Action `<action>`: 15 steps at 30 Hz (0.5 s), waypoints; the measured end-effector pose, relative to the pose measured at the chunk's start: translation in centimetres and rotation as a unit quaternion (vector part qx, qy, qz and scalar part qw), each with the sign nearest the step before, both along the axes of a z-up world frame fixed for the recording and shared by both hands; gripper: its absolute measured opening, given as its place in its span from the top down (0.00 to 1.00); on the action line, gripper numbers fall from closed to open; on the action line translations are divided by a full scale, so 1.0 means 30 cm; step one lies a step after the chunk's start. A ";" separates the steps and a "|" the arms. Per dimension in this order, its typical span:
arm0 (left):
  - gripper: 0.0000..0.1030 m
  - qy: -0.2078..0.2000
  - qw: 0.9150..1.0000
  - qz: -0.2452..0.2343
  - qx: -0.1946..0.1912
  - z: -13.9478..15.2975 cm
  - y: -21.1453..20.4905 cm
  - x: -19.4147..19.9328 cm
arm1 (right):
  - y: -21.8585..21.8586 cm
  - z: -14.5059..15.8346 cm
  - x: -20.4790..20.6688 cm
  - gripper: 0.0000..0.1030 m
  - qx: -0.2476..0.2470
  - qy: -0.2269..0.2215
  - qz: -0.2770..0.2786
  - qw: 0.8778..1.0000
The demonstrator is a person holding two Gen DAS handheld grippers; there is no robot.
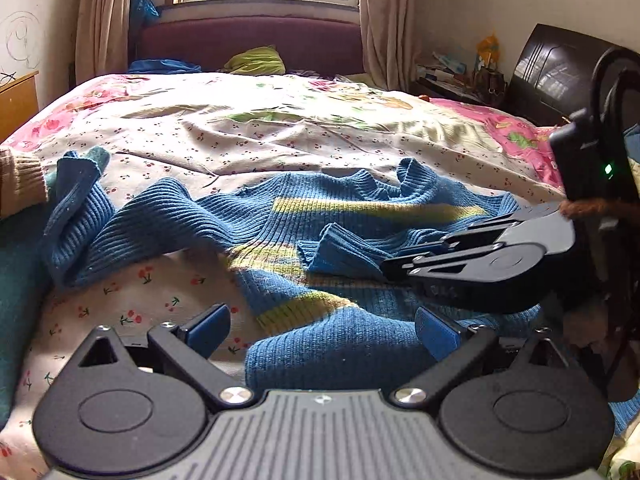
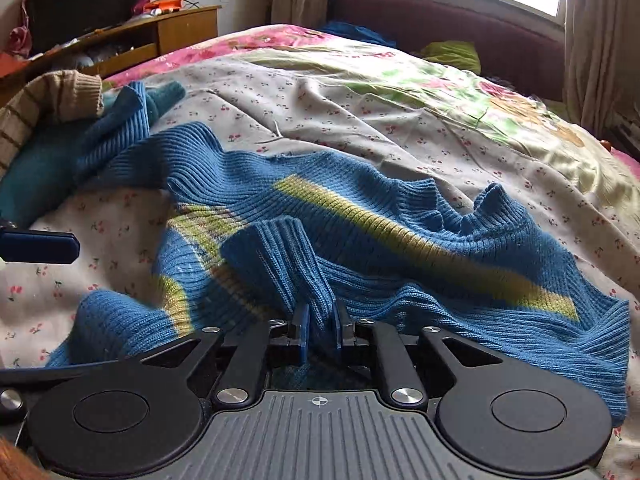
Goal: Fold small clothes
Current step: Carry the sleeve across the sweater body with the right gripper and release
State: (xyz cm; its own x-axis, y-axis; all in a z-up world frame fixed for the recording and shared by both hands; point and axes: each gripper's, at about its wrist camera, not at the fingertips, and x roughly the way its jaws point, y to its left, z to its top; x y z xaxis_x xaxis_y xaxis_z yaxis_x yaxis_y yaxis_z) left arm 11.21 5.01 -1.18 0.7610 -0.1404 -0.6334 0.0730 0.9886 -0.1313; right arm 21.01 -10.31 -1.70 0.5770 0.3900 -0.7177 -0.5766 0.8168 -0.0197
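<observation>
A blue ribbed sweater (image 1: 280, 216) with yellow-green stripes lies rumpled across the cherry-print bedsheet (image 1: 240, 140). One of its sleeves (image 2: 280, 256) is folded over onto the body. My right gripper (image 2: 320, 324) is shut on that sleeve's end, with blue knit pinched between its pads. From the left wrist view, the right gripper (image 1: 390, 270) reaches in from the right over the sweater. My left gripper (image 1: 322, 334) hangs open just above the sweater's near hem, with nothing between its blue pads. One left fingertip (image 2: 40, 246) shows at the left edge of the right wrist view.
A tan striped knit garment (image 2: 60, 92) and a teal one (image 2: 32, 168) lie at the sweater's left end. A wooden cabinet (image 2: 160, 36) stands beside the bed. The headboard (image 1: 248, 40) and a green pillow (image 1: 256, 62) are at the far end.
</observation>
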 end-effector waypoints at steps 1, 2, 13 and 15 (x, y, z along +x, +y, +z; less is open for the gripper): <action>0.00 -0.001 1.000 0.001 -0.002 -0.002 0.009 0.001 | -0.020 0.029 0.005 0.77 0.013 0.002 -0.004 1.000; 0.00 -0.002 1.000 0.002 -0.004 -0.001 0.015 0.005 | -0.039 0.064 0.013 0.71 0.024 -0.001 -0.007 1.000; 0.00 -0.047 0.999 -0.019 0.002 0.079 -0.079 0.217 | -0.250 0.064 0.401 0.51 -0.038 -0.072 -0.146 0.986; 0.00 -0.045 0.999 -0.022 0.001 0.065 -0.091 0.259 | -0.291 0.021 0.467 0.51 -0.050 -0.054 -0.158 0.985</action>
